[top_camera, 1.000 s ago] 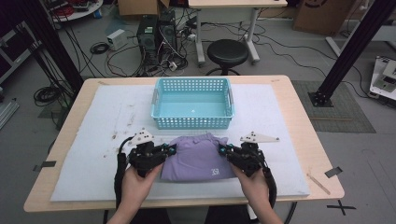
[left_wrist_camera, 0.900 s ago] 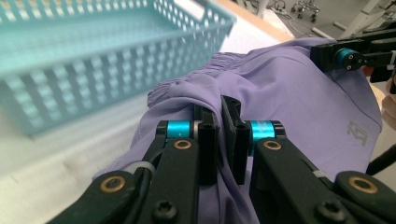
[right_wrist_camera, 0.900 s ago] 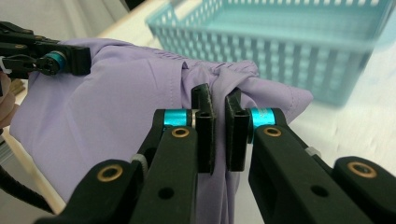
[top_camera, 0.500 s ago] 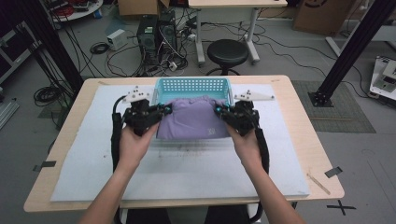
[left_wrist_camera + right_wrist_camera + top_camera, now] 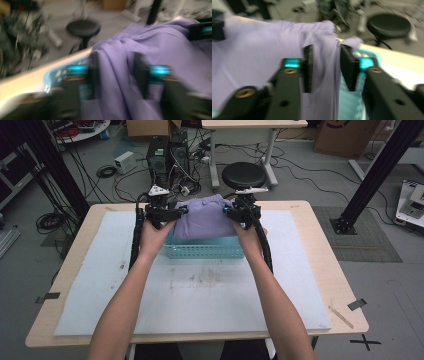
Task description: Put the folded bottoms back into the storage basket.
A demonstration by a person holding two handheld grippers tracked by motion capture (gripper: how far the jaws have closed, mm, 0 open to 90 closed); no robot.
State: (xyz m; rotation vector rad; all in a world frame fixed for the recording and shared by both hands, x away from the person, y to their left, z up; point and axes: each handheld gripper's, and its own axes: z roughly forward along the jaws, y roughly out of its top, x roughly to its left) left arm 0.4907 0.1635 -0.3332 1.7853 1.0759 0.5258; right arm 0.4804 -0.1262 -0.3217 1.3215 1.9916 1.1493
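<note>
cloth [image 5: 205, 217] in basket [image 5: 202, 251] | left tool [image 5: 170, 214] left | right tool [image 5: 234, 213] right

Grey floor strewn with cables [image 5: 100, 172], black round stool [image 5: 244, 174], cardboard boxes [image 5: 339, 135], black frame posts [image 5: 375, 172]

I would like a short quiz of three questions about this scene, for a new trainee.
1. True or false: the folded purple cloth garment lies over the light blue perforated plastic basket.
2. Which round black thing stands on the floor beyond the table?
3. What is between the jaws of the left hand-held gripper and the right hand-held gripper: A cable, B garment fabric, C nothing?

Key: 1 true; 2 the round black stool; 3 B. Both sets of jaws have just been opening.
</note>
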